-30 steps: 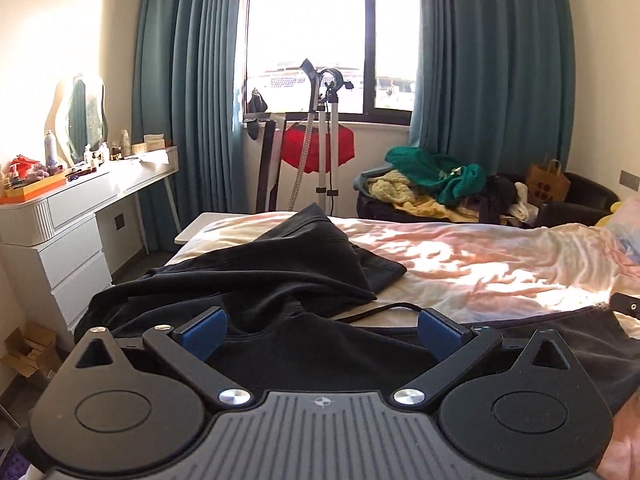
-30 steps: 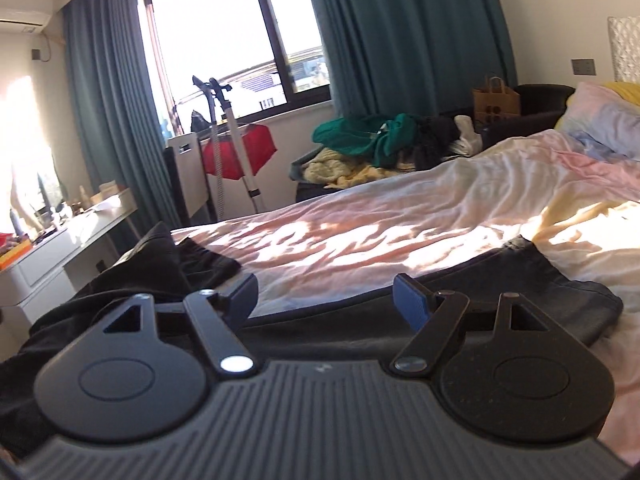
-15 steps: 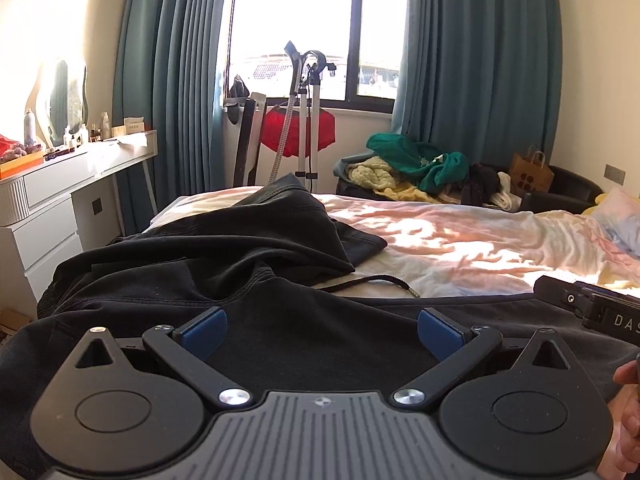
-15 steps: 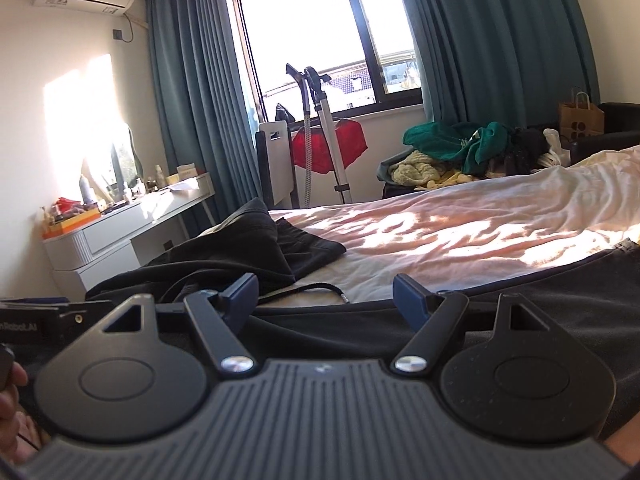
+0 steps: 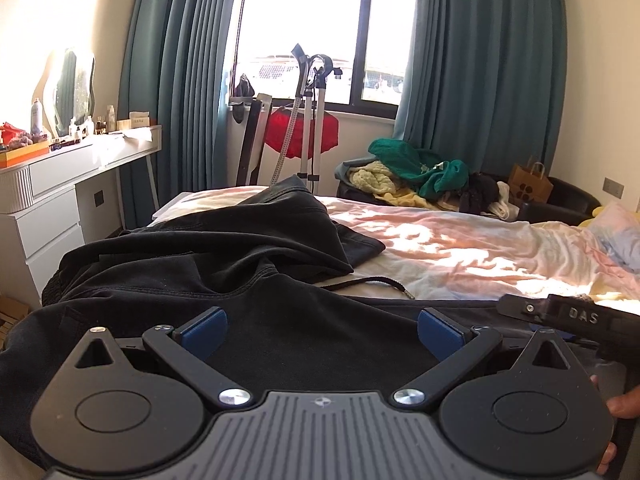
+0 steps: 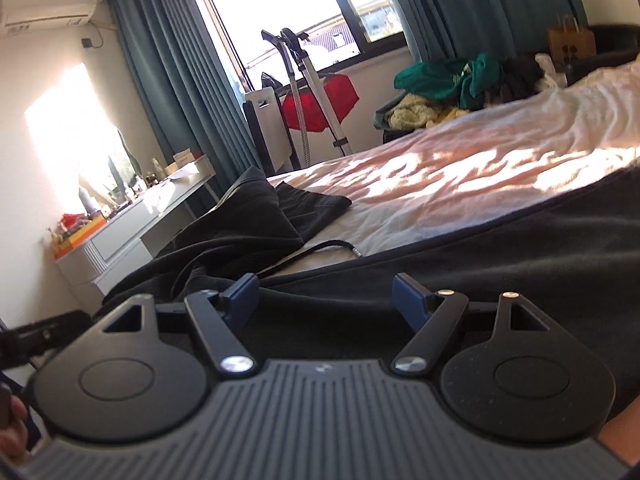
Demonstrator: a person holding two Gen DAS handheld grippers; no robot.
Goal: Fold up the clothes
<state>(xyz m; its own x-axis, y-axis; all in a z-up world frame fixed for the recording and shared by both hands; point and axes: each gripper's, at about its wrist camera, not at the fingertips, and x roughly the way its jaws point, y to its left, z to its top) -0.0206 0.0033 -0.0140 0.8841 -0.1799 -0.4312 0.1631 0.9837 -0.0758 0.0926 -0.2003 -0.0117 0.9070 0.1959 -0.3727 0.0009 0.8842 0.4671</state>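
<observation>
A black hooded garment (image 5: pixel 224 256) lies crumpled across the near side of the bed, its drawcord (image 5: pixel 376 282) trailing onto the sheet. It also shows in the right wrist view (image 6: pixel 500 264). My left gripper (image 5: pixel 318 330) is open and empty, low over the black fabric. My right gripper (image 6: pixel 324 298) is open and empty, tilted, also just over the black fabric. The right gripper's body (image 5: pixel 560 314) shows at the right edge of the left wrist view, close beside the left one.
The bed (image 5: pixel 480 248) has a wrinkled pink and white sheet. A white dresser (image 5: pixel 60 188) stands at the left. A pile of clothes (image 5: pixel 420 172) lies on a dark chair beyond the bed. A stand (image 5: pixel 308 120) with a red item stands by the window.
Both grippers have come closer together over the black garment. The right gripper has swung left and tilted. Both stay open.
</observation>
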